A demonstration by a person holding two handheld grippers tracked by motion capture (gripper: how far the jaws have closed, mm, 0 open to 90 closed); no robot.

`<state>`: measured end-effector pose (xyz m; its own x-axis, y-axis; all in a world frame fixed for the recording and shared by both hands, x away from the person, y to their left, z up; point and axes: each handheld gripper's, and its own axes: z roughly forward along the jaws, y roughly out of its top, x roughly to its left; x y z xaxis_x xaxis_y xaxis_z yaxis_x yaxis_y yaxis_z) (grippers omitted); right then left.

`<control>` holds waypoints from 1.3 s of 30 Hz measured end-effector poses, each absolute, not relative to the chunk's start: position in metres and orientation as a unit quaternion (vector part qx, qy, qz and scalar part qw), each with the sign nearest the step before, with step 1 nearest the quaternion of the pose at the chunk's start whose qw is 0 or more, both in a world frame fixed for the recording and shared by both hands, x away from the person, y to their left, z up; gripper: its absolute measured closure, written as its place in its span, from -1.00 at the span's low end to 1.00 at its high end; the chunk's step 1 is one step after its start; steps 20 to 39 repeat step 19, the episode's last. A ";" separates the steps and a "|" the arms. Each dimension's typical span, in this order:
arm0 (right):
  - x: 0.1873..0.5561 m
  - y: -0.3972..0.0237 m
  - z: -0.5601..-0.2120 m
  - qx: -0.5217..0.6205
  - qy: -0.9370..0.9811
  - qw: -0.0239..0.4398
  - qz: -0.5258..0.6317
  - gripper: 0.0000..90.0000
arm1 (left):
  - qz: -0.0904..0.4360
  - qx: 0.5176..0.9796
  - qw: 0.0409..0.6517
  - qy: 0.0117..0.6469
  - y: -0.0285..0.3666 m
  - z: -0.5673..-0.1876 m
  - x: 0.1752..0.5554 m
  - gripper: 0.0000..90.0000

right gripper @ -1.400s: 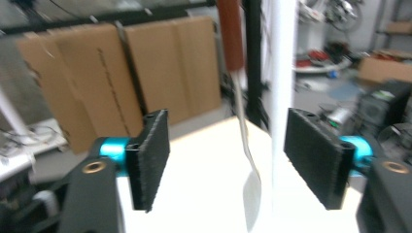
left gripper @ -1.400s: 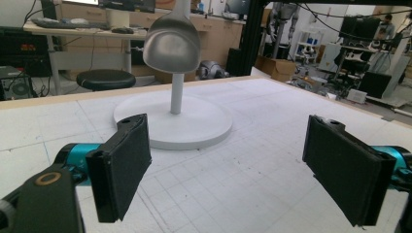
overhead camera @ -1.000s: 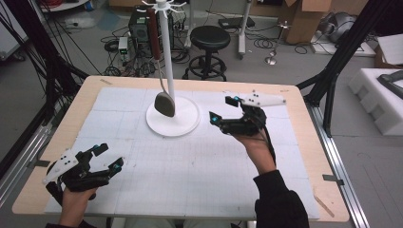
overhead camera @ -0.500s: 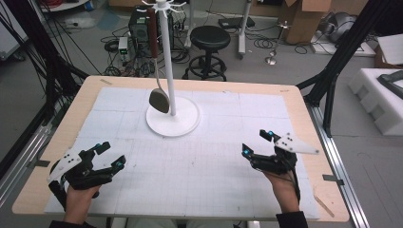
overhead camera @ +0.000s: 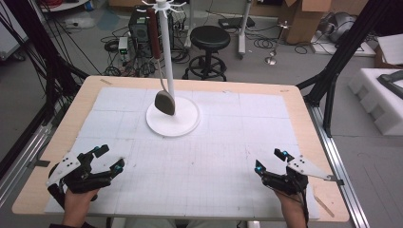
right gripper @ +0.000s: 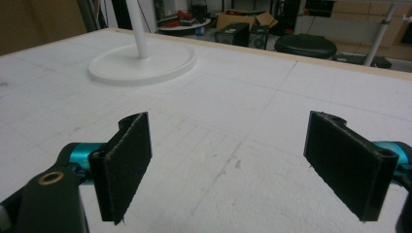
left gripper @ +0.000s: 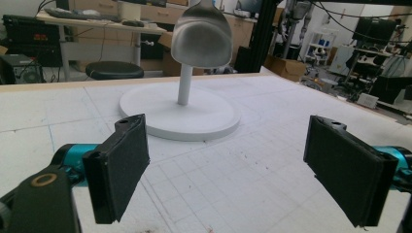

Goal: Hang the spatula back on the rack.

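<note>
A white stand [overhead camera: 166,57] with a round base [overhead camera: 185,124] rises at the table's middle back. From one of its top hooks hangs a ladle with a brown handle and a grey bowl [overhead camera: 165,102]; the bowl [left gripper: 202,33] hangs above the base [left gripper: 204,116]. My left gripper [overhead camera: 105,159] rests open near the front left of the table, nothing between its pads [left gripper: 121,167]. Near the front right, my right gripper [overhead camera: 269,160] is open and empty too, its pads [right gripper: 124,162] wide apart, facing the stand's base [right gripper: 141,65].
A white gridded mat [overhead camera: 223,152] covers the wooden table [overhead camera: 76,107]. Behind the table stand a black stool [overhead camera: 209,40], cables and boxes. White foam blocks [overhead camera: 380,95] lie off to the right. A black frame leg [overhead camera: 332,71] stands at the right rear corner.
My right gripper has pulled back from beside the stand to the table's front right edge. The left gripper has stayed put, open.
</note>
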<state>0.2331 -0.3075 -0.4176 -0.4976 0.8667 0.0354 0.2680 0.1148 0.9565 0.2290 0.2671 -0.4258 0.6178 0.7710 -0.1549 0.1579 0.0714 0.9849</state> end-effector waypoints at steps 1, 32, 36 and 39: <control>0.233 -0.307 -0.418 0.411 0.692 0.286 0.520 -0.63 | 0.241 0.637 0.635 0.365 0.267 -0.426 0.229 -0.62; 0.228 -0.317 -0.421 0.420 0.681 0.293 0.524 -0.63 | 0.243 0.642 0.628 0.367 0.264 -0.429 0.230 -0.62; 0.228 -0.317 -0.421 0.420 0.681 0.293 0.524 -0.63 | 0.243 0.642 0.628 0.367 0.264 -0.429 0.230 -0.62; 0.228 -0.317 -0.421 0.420 0.681 0.293 0.524 -0.63 | 0.243 0.642 0.628 0.367 0.264 -0.429 0.230 -0.62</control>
